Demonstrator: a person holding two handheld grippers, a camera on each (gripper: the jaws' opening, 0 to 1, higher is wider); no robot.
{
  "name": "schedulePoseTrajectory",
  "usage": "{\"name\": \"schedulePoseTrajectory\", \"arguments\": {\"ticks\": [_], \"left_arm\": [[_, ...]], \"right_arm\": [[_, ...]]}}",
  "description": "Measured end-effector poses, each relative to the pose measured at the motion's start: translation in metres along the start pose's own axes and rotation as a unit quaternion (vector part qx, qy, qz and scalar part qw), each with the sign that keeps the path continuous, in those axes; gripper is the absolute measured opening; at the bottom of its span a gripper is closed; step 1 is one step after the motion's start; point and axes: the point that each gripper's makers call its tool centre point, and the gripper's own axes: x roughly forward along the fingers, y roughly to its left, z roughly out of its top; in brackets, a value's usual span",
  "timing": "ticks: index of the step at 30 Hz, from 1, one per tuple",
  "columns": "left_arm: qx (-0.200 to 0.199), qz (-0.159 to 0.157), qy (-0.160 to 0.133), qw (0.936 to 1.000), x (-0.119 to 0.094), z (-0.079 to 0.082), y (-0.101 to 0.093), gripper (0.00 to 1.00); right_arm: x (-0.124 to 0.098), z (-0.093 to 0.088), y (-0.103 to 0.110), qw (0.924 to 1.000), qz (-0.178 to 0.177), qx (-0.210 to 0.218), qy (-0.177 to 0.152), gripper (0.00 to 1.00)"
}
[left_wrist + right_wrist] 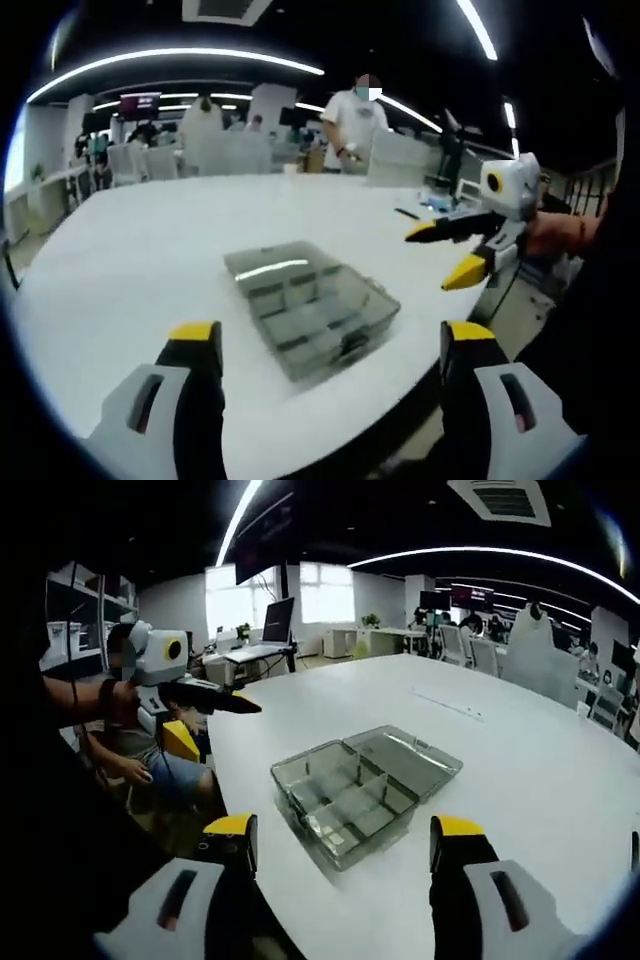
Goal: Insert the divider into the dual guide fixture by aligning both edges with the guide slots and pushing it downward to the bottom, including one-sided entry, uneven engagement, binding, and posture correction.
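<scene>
A clear grey compartment box lies on the white table, its lid folded flat open on the far side. Thin partitions cross the tray; whether any of them is loose I cannot tell. My left gripper hovers open over the near table edge, just short of the box, holding nothing. In the left gripper view the right gripper reaches in from the right, open and empty, off the box's right side. In the right gripper view the box sits just beyond my open right gripper. The left gripper hangs beyond the table's left edge.
A person stands at the far side of the table. Another person sits by the table's left edge. A small dark item lies on the table at the back right. Chairs and desks with a monitor fill the room behind.
</scene>
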Motion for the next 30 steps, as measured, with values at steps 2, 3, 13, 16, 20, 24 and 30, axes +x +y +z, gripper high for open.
{"name": "schedulePoseTrajectory", "arguments": {"ticks": [2, 3, 13, 16, 20, 24, 30], "left_arm": [[-0.002, 0.001, -0.004, 1.0, -0.004, 0.001, 0.001, 0.96], [0.003, 0.004, -0.01, 0.9999, -0.007, 0.003, 0.001, 0.97], [0.005, 0.029, -0.024, 0.9993, -0.01, -0.001, -0.004, 0.99], [0.003, 0.035, -0.027, 0.999, -0.013, -0.007, -0.006, 0.99], [-0.002, 0.034, -0.026, 0.9991, -0.016, -0.011, -0.009, 0.99], [0.001, 0.033, -0.025, 0.9991, -0.017, -0.011, -0.011, 0.99], [0.007, 0.037, -0.023, 0.999, -0.022, -0.01, -0.01, 0.99]], "right_arm": [[-0.004, -0.002, 0.002, 1.0, 0.0, 0.002, 0.004, 0.71], [-0.006, -0.002, 0.003, 1.0, -0.001, -0.004, 0.001, 0.72], [-0.019, -0.004, 0.008, 0.9997, 0.014, -0.02, -0.006, 0.85], [-0.022, -0.01, 0.009, 0.9994, 0.022, -0.027, 0.001, 0.85], [-0.026, -0.014, 0.008, 0.9993, 0.021, -0.029, 0.011, 0.85], [-0.029, -0.012, 0.006, 0.9996, 0.016, -0.024, 0.003, 0.86], [-0.028, -0.017, 0.012, 0.9991, 0.028, -0.029, 0.01, 0.86]]}}
